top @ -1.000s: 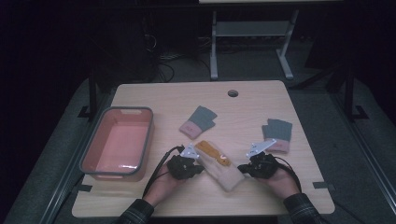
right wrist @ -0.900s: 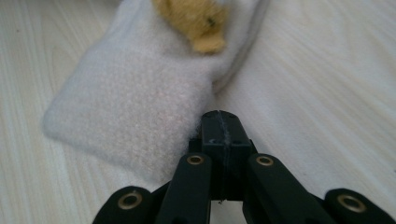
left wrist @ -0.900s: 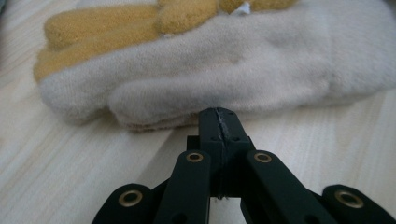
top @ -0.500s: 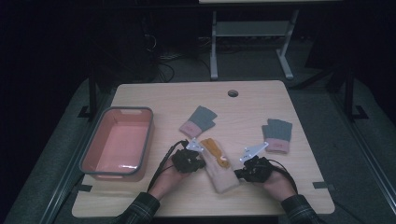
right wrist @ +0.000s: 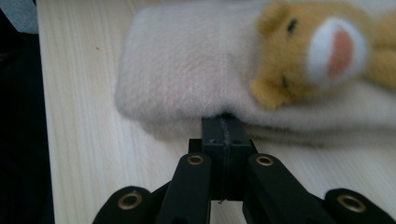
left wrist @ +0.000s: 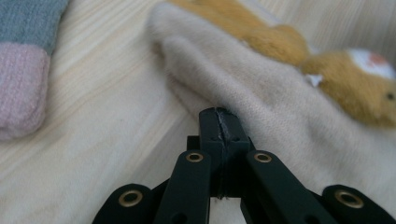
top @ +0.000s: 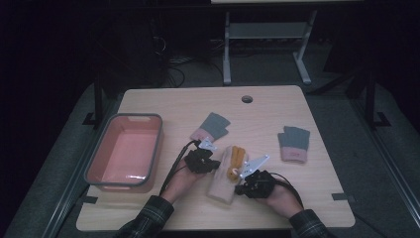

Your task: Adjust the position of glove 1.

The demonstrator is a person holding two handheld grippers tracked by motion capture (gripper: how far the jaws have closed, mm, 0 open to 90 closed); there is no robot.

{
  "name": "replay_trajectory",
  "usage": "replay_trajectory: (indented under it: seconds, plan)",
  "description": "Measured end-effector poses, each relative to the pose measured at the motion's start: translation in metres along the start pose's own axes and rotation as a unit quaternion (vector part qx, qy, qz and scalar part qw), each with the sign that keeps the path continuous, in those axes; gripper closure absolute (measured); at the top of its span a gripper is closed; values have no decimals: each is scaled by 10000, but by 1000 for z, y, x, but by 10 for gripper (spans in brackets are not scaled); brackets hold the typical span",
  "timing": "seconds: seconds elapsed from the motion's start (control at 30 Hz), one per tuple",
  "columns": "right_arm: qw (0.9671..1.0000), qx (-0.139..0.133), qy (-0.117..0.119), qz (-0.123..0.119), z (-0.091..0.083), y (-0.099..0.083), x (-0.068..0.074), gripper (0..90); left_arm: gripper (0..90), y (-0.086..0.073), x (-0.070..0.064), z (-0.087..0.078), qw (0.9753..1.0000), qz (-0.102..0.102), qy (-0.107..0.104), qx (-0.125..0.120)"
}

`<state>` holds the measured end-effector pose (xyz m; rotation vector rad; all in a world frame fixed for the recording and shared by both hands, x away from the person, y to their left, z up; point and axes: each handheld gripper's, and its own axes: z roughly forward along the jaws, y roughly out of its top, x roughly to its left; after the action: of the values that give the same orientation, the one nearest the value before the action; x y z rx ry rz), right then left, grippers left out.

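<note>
A cream fleece mitten (top: 221, 188) with a yellow-brown plush animal (top: 234, 159) on top lies at the front middle of the table. My left gripper (top: 215, 164) is at its left edge and my right gripper (top: 238, 187) at its lower right edge. In the left gripper view the jaws are shut, and my left gripper (left wrist: 218, 112) pinches the mitten (left wrist: 261, 105) at its edge, below the animal (left wrist: 355, 93). In the right gripper view my right gripper (right wrist: 225, 119) is shut the same way on the hem of the mitten (right wrist: 187, 65), near the animal's face (right wrist: 322, 46).
A pink tray with a grey rim (top: 131, 116) stands at the left. One grey glove with a pink cuff (top: 210, 126) lies just behind the left gripper and shows as the glove (left wrist: 23, 70) close by; another grey and pink glove (top: 293, 143) lies at the right. A round hole (top: 246, 99) is near the far edge.
The mitten has turned, its far end swinging right and its near end left. The left gripper moved away from me, the right gripper moved left and nearer.
</note>
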<state>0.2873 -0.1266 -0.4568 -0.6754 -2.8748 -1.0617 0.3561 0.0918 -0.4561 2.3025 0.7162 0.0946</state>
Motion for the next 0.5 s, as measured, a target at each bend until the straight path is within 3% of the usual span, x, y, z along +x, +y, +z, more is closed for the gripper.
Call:
replay_trajectory:
  seconds: [0.13, 0.2, 0.37, 0.4, 0.5]
  plan:
    - [9999, -39, 74, -145, 9, 9, 6, 900, 895, 0, 1, 2, 10000, -62, -43, -29]
    - [9995, -65, 85, -281, 13, 13, 8, 900, 895, 1, 2, 0, 10000, 4, -45, 14]
    - [9992, -112, 123, -367, 23, 20, 16, 900, 895, 2, 3, -4, 9999, 48, -95, 40]
    - [9995, -112, 148, -271, 24, 22, 19, 900, 895, 2, 4, -4, 9999, 59, -93, 44]
    - [9991, -98, 176, -380, 31, 26, 23, 900, 895, 2, 3, -5, 9999, 89, -81, 59]
